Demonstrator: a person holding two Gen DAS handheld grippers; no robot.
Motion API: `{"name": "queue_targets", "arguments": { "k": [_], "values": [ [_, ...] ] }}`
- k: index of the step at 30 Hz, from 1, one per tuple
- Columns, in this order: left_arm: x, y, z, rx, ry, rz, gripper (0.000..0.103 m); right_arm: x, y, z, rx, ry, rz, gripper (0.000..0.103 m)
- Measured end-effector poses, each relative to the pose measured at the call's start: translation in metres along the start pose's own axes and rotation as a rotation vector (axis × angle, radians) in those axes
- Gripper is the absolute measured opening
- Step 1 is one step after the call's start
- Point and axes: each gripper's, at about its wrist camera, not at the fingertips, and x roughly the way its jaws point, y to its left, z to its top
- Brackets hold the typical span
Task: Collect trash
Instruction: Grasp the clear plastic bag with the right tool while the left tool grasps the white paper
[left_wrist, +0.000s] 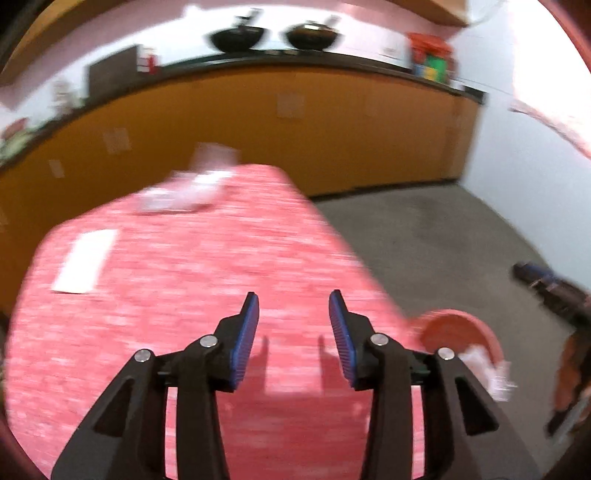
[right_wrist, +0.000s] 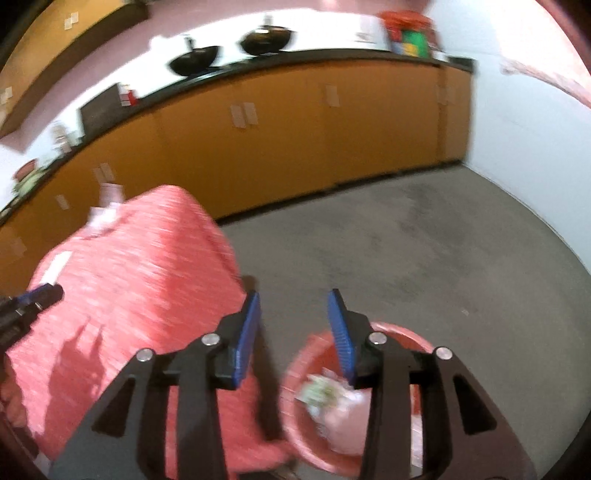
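I see my left claw (left_wrist: 293, 306) over the desk (left_wrist: 192, 280), its ribbed blue pads (left_wrist: 245, 339) parted with nothing between them. The desk wears a mottled pink-red cloth, blurred. On it lie 1 flat white paper slip (left_wrist: 85, 260) and, at the far end, a crumpled whitish heap (left_wrist: 184, 192). My right claw (right_wrist: 293, 306) hangs over the grey floor (right_wrist: 424, 251), pads likewise apart and empty. Below it sits a round red plastic bin (right_wrist: 402, 332) on the floor, just beside the desk, holding crumpled wrappers and a pale bag (right_wrist: 332, 406).
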Motion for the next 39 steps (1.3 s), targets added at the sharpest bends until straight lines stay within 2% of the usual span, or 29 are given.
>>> {"name": "queue_targets", "arguments": {
  "k": [4, 6, 9, 12, 15, 18, 23, 25, 27, 30, 31, 36, 39],
  "values": [
    [0.002, 0.086, 0.0, -0.09, -0.021, 0.154, 0.048, 0.029, 0.084, 0.031, -0.074, 0.003, 0.104, 0.058],
    [0.0, 0.118, -0.001, -0.124, -0.028, 0.208, 0.052, 0.043, 0.12, 0.042, -0.102, 0.005, 0.139, 0.062],
    [0.001, 0.166, -0.003, -0.193, -0.038, 0.277, 0.06, 0.075, 0.171, 0.058, -0.123, 0.033, 0.183, 0.062],
    [0.002, 0.201, -0.004, -0.253, -0.044, 0.307, 0.065, 0.114, 0.222, 0.077, -0.134, 0.06, 0.186, 0.063],
    [0.008, 0.223, -0.004, -0.288, -0.042, 0.318, 0.066, 0.145, 0.257, 0.09, -0.136, 0.063, 0.161, 0.069],
    [0.013, 0.237, -0.003, -0.3, -0.048, 0.316, 0.07, 0.174, 0.283, 0.101, -0.127, 0.076, 0.132, 0.072],
    [0.032, 0.254, 0.003, -0.301, -0.038, 0.319, 0.07, 0.221, 0.306, 0.103, -0.143, 0.154, 0.078, 0.072],
    [0.04, 0.258, 0.005, -0.3, -0.022, 0.321, 0.07, 0.233, 0.311, 0.096, -0.156, 0.179, 0.067, 0.061],
    [0.05, 0.264, 0.005, -0.312, 0.001, 0.316, 0.07, 0.239, 0.314, 0.09, -0.179, 0.201, 0.076, 0.032],
    [0.061, 0.273, 0.005, -0.349, 0.034, 0.295, 0.071, 0.233, 0.317, 0.085, -0.229, 0.177, 0.079, 0.01],
    [0.064, 0.275, 0.004, -0.353, 0.044, 0.292, 0.07, 0.23, 0.317, 0.084, -0.232, 0.166, 0.088, 0.007],
    [0.084, 0.28, 0.006, -0.363, 0.132, 0.262, 0.069, 0.217, 0.307, 0.078, -0.216, 0.154, 0.125, 0.006],
    [0.094, 0.281, 0.005, -0.37, 0.176, 0.244, 0.06, 0.214, 0.308, 0.075, -0.239, 0.149, 0.125, 0.006]
  ]
}}
